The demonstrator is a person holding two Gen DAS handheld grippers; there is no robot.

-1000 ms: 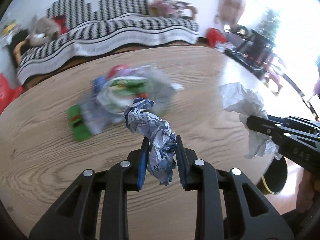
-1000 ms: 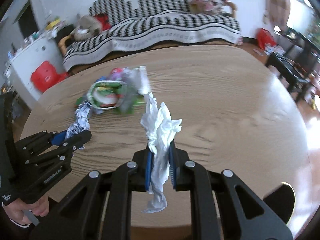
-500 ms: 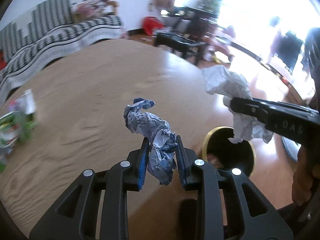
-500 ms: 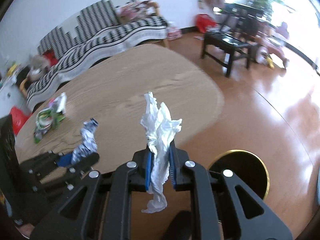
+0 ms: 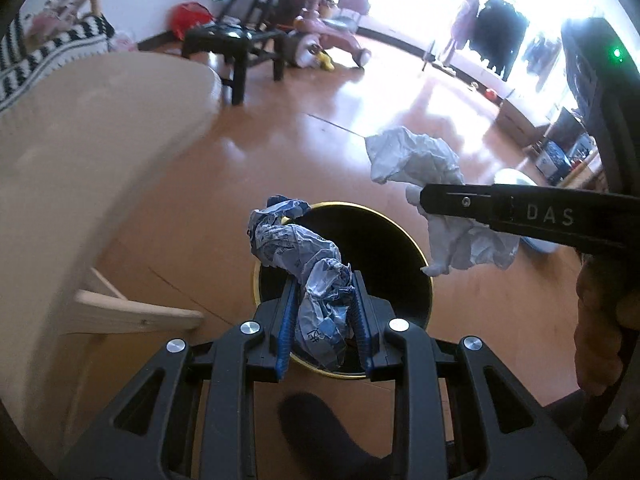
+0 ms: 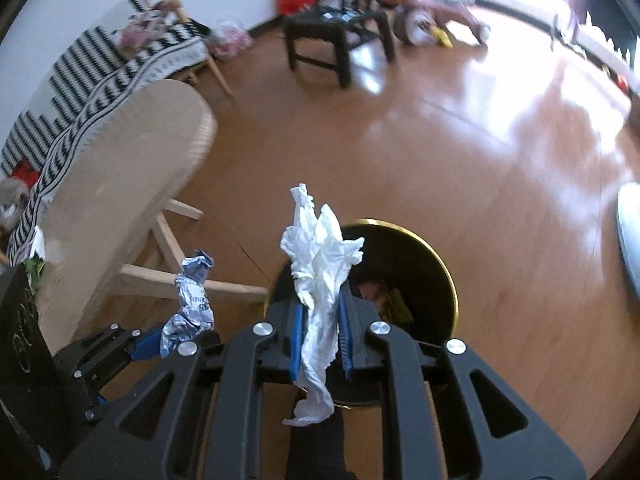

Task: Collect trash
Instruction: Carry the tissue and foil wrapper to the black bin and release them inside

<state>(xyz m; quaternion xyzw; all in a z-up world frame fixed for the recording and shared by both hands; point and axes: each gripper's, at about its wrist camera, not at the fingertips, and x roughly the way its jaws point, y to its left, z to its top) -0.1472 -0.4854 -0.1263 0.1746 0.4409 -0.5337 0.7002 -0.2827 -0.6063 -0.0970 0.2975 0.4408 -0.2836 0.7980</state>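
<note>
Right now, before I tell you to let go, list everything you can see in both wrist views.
Printed wrapper: 1, crumpled, blue and white, clamped in the left gripper above the bin.
Tissue: 1, white, crumpled, clamped in the right gripper above the bin.
Trash bin: 1, black with gold rim, on the floor below both grippers, some trash already inside.
Wooden table: 1, light wood, left of the bin.
Leftover litter: a few pieces, white and green, on the table's far edge.
Striped sofa: 1, black and white, behind the table.
Dark side table: 1, black, farther back on the floor.
Left gripper: 1, black with blue pads, shut.
Right gripper: 1, black with blue pads, shut.
</note>
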